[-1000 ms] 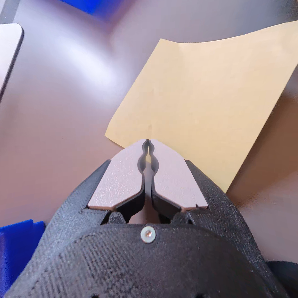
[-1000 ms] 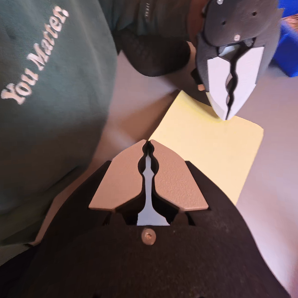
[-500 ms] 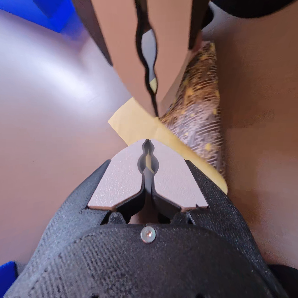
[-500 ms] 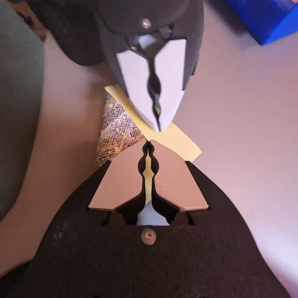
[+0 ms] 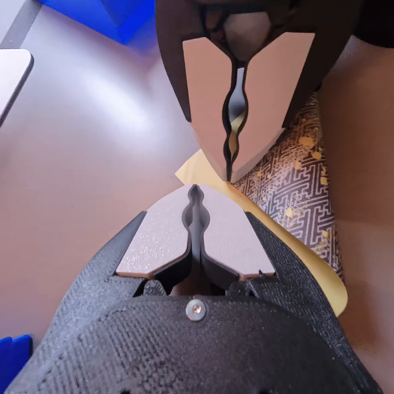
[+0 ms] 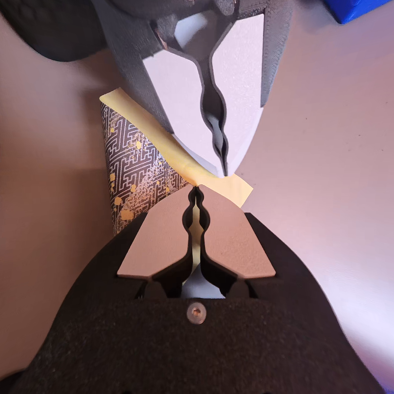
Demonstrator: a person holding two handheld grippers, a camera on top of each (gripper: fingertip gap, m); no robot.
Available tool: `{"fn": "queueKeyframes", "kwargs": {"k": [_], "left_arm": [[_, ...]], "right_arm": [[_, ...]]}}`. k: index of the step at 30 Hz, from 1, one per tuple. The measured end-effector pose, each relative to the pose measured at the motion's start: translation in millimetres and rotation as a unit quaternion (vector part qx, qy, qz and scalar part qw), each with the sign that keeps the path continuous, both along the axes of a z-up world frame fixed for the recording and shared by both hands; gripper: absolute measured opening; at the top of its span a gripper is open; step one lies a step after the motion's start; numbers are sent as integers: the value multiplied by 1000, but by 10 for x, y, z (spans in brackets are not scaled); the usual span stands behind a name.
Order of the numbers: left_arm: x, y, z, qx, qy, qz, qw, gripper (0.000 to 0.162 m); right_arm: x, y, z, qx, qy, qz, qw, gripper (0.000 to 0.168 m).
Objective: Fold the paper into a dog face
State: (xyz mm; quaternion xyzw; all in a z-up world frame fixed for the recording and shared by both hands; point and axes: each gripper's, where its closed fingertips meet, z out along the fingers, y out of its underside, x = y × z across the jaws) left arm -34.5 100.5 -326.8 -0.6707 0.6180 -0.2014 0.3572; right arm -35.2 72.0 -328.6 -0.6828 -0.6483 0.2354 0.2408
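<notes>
The paper is pale yellow on one side point(image 5: 264, 221) and dark with a silver maze pattern and gold flecks on the other point(image 5: 292, 191). It lies curled over on itself on the table, so both sides show in the right wrist view too: yellow point(image 6: 236, 187), patterned point(image 6: 132, 157). My left gripper point(image 5: 195, 186) is shut on a yellow edge of the paper. My right gripper point(image 6: 195, 187) is shut on the paper, with yellow showing between its fingers. The two grippers meet almost tip to tip: the right gripper point(image 5: 229, 178) comes in from above, the left gripper point(image 6: 225, 173) likewise.
The table point(image 5: 85, 170) is smooth and glossy. A blue bin point(image 5: 102, 17) stands at the far left, another blue piece point(image 5: 12, 360) is at the near left, and a blue corner point(image 6: 362, 10) shows top right. A flat grey slab point(image 5: 10, 76) lies at the left edge. Only a small space, under 4 cm, lies between the two pairs of fingers. The blue piece point(image 5: 12, 360) is about equally far from each gripper, around 20 centimeters.
The paper was flat and all yellow a second ago. The right gripper has carried its edge over to the left gripper, so the patterned side now shows and the tips nearly touch.
</notes>
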Motion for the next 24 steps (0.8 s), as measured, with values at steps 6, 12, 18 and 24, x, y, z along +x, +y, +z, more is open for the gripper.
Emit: {"fn": "queueKeyframes", "kwargs": {"k": [6, 12, 18, 24], "left_arm": [[9, -44, -17, 26, 21, -13, 999, 0], [19, -89, -16, 11, 16, -22, 1000, 0], [11, -83, 2, 5, 5, -18, 1000, 0], [-25, -46, -5, 13, 15, -10, 1000, 0]], "right_arm": [[-2, 160, 136, -16, 42, -43, 998, 0], [-19, 272, 59, 6, 25, -45, 999, 0], [-24, 263, 1, 21, 13, -36, 999, 0], [-25, 241, 0, 18, 14, -41, 999, 0]]}}
